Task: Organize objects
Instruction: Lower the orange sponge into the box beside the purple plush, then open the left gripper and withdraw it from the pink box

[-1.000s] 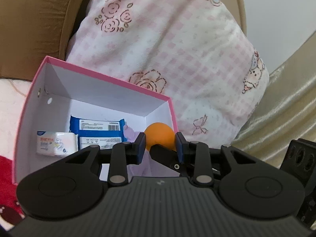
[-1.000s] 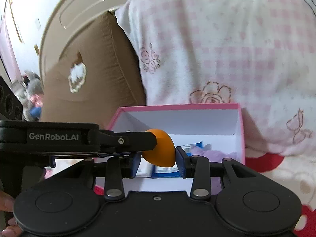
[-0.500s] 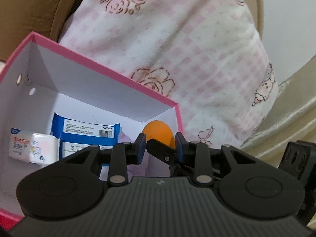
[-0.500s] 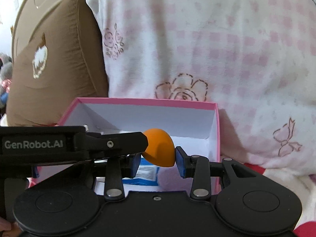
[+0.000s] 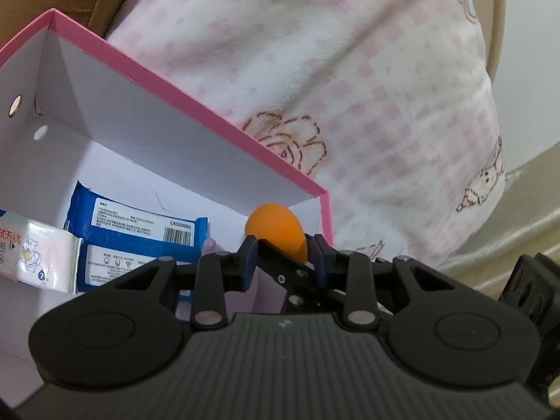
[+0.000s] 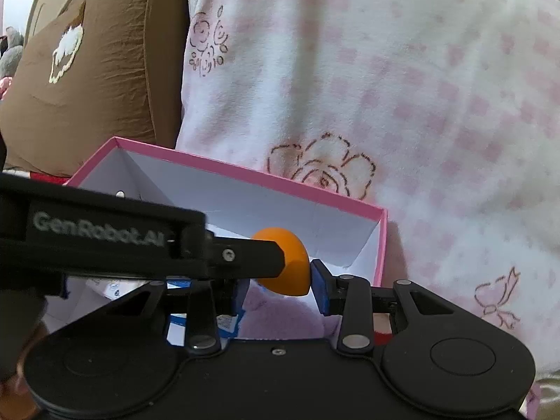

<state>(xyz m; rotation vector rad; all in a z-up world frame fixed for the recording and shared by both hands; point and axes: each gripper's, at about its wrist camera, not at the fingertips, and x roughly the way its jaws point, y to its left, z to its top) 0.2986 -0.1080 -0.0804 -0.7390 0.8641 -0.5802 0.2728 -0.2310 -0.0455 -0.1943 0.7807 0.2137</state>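
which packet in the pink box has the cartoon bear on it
The white tissue packet at the box's left side; it carries the bear drawing and red characters. The two blue packets beside it show only white label panels and a barcode.

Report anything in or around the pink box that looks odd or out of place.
One oddity: the orange makeup sponge hangs above the pink box, pinched by both the right hand-held gripper and the left hand-held gripper. The blue wipe packs lie flat inside.

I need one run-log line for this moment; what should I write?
right tongs: shut on orange egg-shaped foam sponge | position: at open pink cardboard box | left tongs: shut, beside sponge | sponge: not yet released
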